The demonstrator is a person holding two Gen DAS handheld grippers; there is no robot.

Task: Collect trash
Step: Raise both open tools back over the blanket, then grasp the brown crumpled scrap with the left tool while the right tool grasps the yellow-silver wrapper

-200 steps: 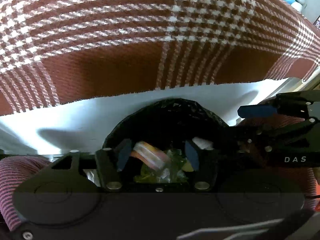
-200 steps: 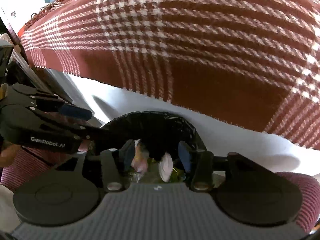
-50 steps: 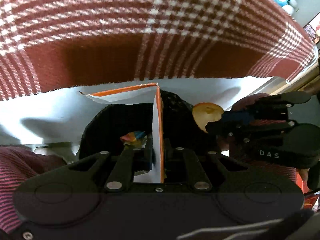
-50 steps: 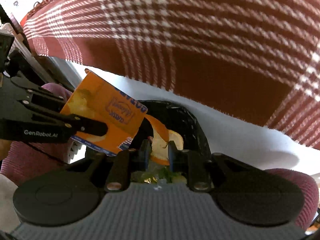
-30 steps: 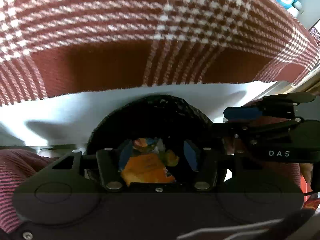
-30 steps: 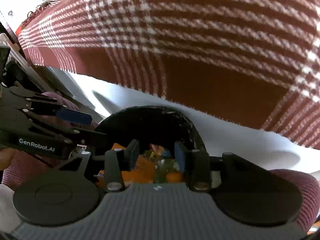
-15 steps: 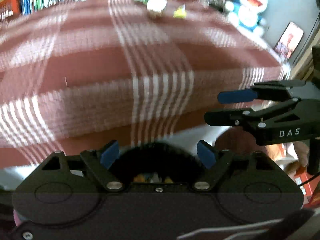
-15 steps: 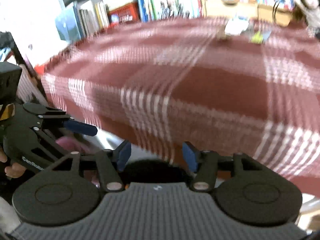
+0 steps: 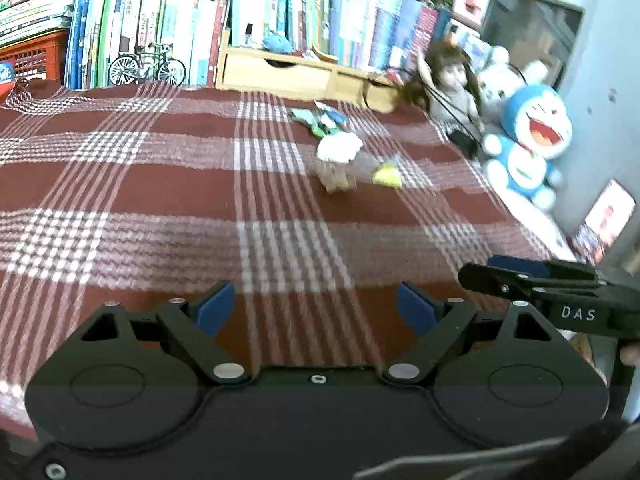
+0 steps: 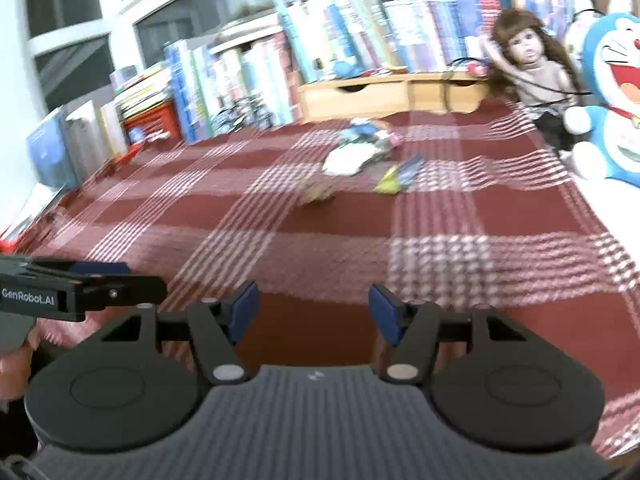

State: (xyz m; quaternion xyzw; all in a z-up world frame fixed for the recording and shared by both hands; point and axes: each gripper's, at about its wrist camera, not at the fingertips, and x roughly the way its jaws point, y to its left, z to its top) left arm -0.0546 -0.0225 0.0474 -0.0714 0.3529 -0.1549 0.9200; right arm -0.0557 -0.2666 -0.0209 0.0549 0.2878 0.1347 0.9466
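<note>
Several bits of trash lie far back on the red plaid tablecloth (image 9: 160, 184): a crumpled white paper (image 9: 339, 147), a small brown box (image 9: 335, 178), a yellow scrap (image 9: 387, 174) and green-blue wrappers (image 9: 320, 118). The right wrist view shows the same white paper (image 10: 346, 160), brown box (image 10: 316, 192) and yellow scrap (image 10: 388, 182). My left gripper (image 9: 316, 304) hangs over the cloth's near part, its jaws opening with nothing between them. My right gripper (image 10: 314, 310) is open and empty beside it, well short of the trash. Each gripper shows in the other's view: the right gripper (image 9: 520, 276) and the left gripper (image 10: 92, 276).
Rows of books (image 9: 180, 20) and a wooden drawer unit (image 9: 288, 74) line the table's far edge. A small bicycle model (image 9: 146, 66) and a red crate (image 9: 28, 56) stand at the back left. A doll (image 9: 448, 88) and a blue plush toy (image 9: 528, 140) sit on the right.
Both grippers rose from over the black bin bag and tipped upward, so the tabletop and shelves came into view. Both jaws widened. The orange carton and peel stayed in the bag.
</note>
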